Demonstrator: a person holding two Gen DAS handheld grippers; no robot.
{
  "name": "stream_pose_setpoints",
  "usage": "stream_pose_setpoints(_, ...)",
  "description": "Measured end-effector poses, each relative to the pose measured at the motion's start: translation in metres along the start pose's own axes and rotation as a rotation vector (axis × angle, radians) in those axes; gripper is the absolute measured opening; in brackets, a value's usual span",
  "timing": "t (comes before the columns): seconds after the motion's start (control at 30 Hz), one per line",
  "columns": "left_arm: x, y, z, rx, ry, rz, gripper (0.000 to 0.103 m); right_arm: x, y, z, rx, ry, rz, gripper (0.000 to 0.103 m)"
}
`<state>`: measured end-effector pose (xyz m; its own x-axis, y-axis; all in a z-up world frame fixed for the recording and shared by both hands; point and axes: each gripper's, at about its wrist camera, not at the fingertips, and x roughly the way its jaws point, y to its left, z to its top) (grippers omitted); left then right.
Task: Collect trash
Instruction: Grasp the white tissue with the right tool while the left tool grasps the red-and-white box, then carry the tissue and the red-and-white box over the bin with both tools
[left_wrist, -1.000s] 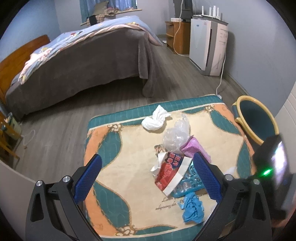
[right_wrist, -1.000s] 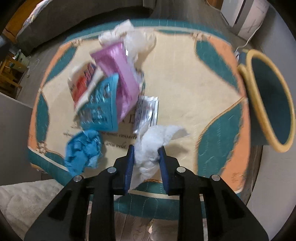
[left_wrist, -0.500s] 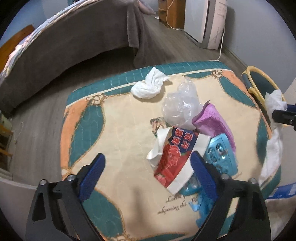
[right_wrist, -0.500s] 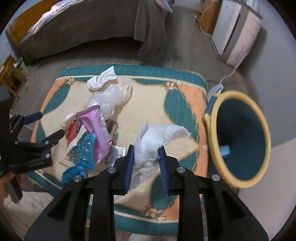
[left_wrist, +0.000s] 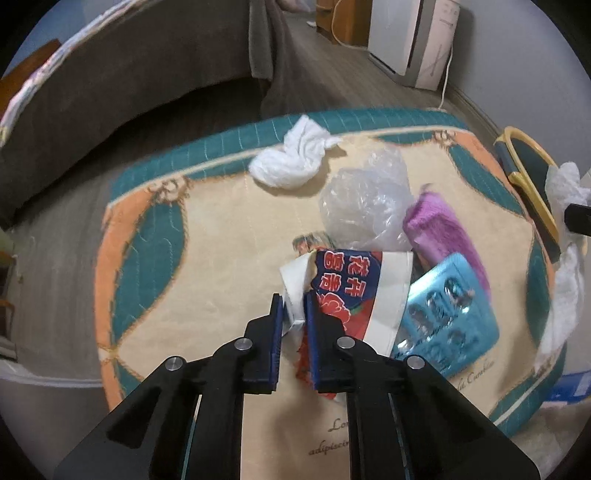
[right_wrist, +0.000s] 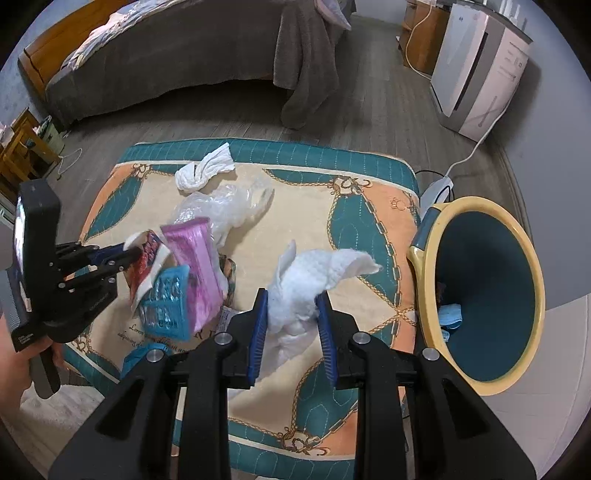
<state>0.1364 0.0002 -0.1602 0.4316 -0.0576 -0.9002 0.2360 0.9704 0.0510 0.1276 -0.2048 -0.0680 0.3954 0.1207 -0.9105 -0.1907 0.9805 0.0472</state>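
On the rug (left_wrist: 229, 236), crumpled red-and-blue wrapper (left_wrist: 347, 291) with white edges.

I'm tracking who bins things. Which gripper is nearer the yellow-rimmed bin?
Right. The right gripper, clamping a white tissue, is just beside the bin. The left gripper is across the mat, closing on the red wrapper.

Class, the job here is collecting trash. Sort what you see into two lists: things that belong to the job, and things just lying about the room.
Belongs to the job:
- white paper towel in the right tool
- red and white wrapper, left tool closing on it
- clear plastic bag
- pink packet
- blue blister pack
- bin

Just lying about:
- bed
- white appliance
- patterned mat
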Motion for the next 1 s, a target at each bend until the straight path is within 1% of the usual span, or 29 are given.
stream_pose_setpoints(0.1, -0.016, 0.004, 0.006, -0.026, -0.051, 0.019, 0.013, -0.007, -0.008, 0.002, 0.025, -0.02, 0.003, 0.026)
stream_pose_setpoints(0.2, -0.039, 0.003, 0.015, -0.029, -0.122, 0.041, 0.013, -0.015, -0.018, 0.005, 0.058, -0.047, 0.005, 0.026)
stream_pose_setpoints(0.47, -0.091, -0.001, 0.037, -0.043, -0.278, 0.046, 0.013, -0.027, -0.043, 0.009, 0.13, -0.09, 0.001, 0.026)
stream_pose_setpoints(0.5, -0.098, -0.001, 0.039, -0.051, -0.296, 0.036, 0.013, -0.029, -0.047, 0.009, 0.139, -0.096, -0.001, 0.026)
stream_pose_setpoints(0.7, -0.118, -0.008, 0.047, -0.091, -0.337, -0.025, 0.013, -0.039, -0.068, 0.01, 0.195, -0.132, 0.004, 0.026)
stream_pose_setpoints(0.87, -0.124, -0.026, 0.051, -0.078, -0.344, -0.072, 0.013, -0.039, -0.083, 0.005, 0.227, -0.132, 0.007, 0.026)
stream_pose_setpoints(1.0, -0.123, -0.045, 0.053, -0.046, -0.34, -0.085, 0.013, -0.042, -0.095, 0.002, 0.244, -0.137, 0.007, 0.026)
